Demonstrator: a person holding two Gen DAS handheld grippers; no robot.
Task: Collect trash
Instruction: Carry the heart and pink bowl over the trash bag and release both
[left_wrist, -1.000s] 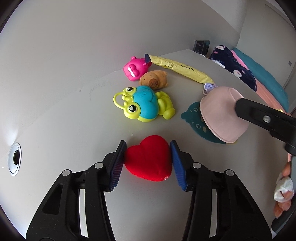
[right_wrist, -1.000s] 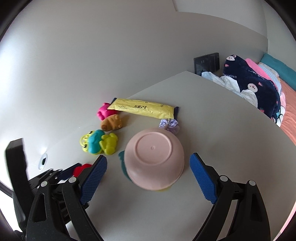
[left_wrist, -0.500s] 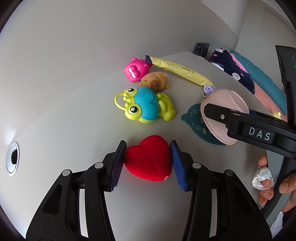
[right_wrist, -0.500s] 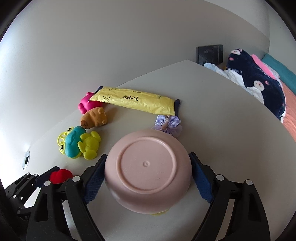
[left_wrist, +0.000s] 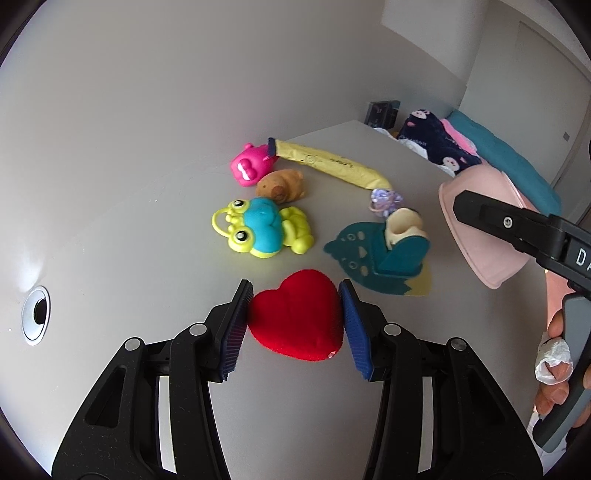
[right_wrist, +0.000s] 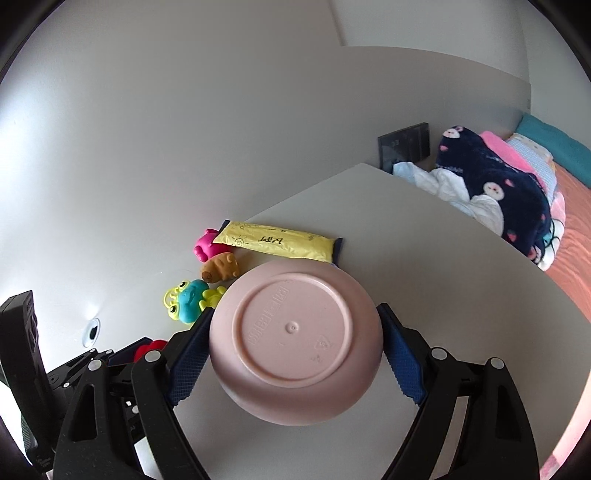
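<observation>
Bowl lifted, heart clamped

Right gripper (right_wrist: 295, 354) squeezes the upturned pink plastic bowl (right_wrist: 295, 332) by its rim above the grey table (right_wrist: 424, 258): light, stiff, probably slippery. Left gripper (left_wrist: 295, 325) pinches the soft red plush heart (left_wrist: 297, 328) on the table.

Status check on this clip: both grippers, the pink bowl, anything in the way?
Left gripper shut on red heart. Right gripper shut on pink bowl, lifted, tilted. Tape dispenser exposed beneath.
</observation>
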